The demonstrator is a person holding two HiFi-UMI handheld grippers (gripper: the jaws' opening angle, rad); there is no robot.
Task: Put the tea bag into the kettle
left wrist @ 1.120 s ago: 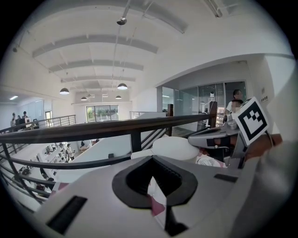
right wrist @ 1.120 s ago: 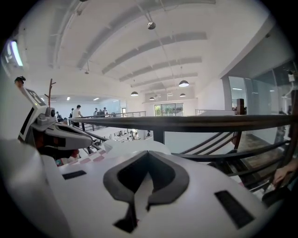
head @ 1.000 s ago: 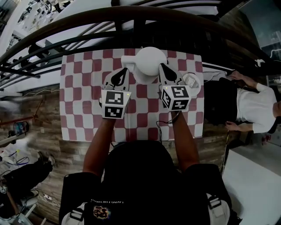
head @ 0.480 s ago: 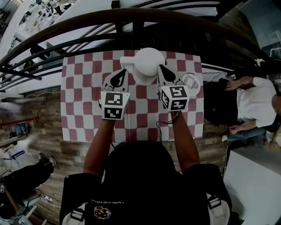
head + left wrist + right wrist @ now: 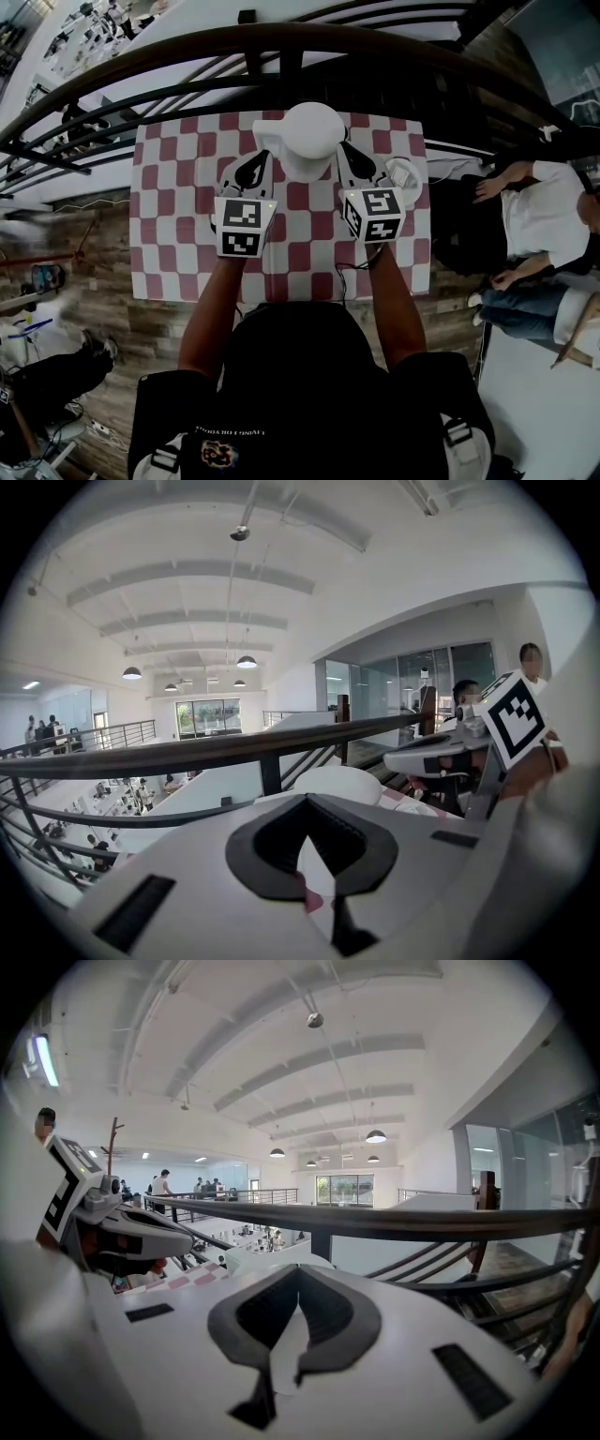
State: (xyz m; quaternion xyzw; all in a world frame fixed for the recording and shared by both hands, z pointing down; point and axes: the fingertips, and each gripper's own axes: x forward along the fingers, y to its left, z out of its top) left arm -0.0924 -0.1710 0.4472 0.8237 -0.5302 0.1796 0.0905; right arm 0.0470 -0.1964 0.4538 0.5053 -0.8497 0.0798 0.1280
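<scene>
1. White kettle (image 5: 314, 131) with a domed top stands centre at the far edge of the checked desk (image 5: 187, 234). Its opening doesn't show from above, so the contents can't be told.
2. No tea bag is seen between either pair of jaws. A pale square (image 5: 403, 172) lies in a round dish (image 5: 424, 180) at the desk's right. It may be the bag, but it's too small to tell.
3. Progress, as a judgement: if that square is the tea bag, it lies outside the kettle and the drop-in is left. If not, the bag may already be inside. The pics fit both.
4. L gripper (image 5: 305, 801) sits just left of the kettle, jaws closed tip to tip w/ nothing held. Checked cloth shows through the gap behind the tips.
5. R gripper (image 5: 298, 1271) is between kettle and dish, touching neither. Its jaws are likewise together and empty.
</scene>
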